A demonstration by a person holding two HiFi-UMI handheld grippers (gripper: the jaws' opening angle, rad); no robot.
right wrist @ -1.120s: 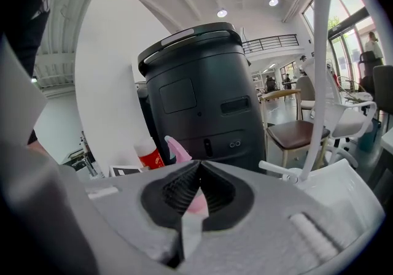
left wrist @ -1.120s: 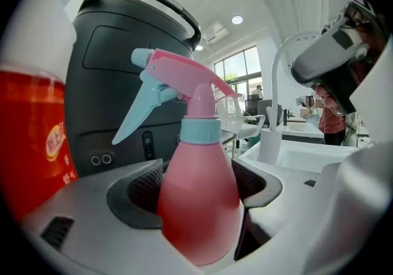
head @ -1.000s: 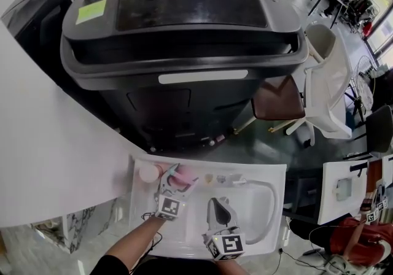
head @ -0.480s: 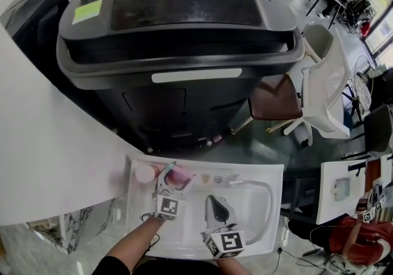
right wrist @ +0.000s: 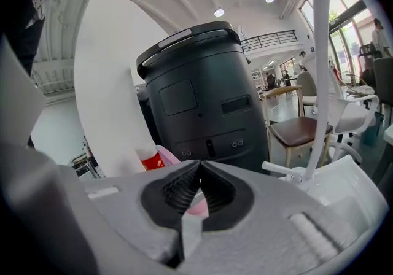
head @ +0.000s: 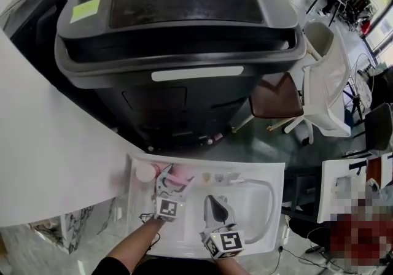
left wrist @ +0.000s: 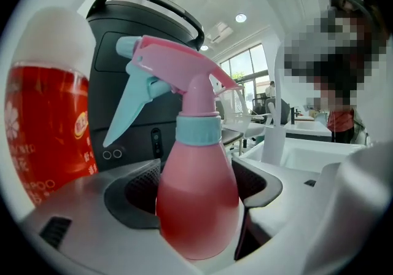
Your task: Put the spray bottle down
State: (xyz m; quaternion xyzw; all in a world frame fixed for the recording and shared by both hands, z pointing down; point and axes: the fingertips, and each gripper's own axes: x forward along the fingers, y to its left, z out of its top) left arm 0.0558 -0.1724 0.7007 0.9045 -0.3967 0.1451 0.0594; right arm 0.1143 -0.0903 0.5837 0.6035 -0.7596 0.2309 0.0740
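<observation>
A pink spray bottle [left wrist: 196,197] with a pale blue trigger and collar stands upright between the jaws of my left gripper [left wrist: 198,189], which is shut on its body. In the head view the spray bottle [head: 179,175] sits at the back left of the white sink unit [head: 142,209], with the left gripper [head: 171,180] around it. My right gripper [head: 213,202] hovers over the sink's middle. Its jaws meet in the right gripper view [right wrist: 198,172], shut and holding nothing; a bit of pink shows behind them.
A red bottle with a white cap [left wrist: 44,126] stands close to the spray bottle's left. A white faucet [head: 237,178] and the basin [head: 261,206] lie to the right. A big black machine [head: 184,40] rises behind the sink, and a brown-seated chair [head: 277,98] is beside it.
My left gripper and the spray bottle have shifted slightly left and toward me. The right gripper has barely moved.
</observation>
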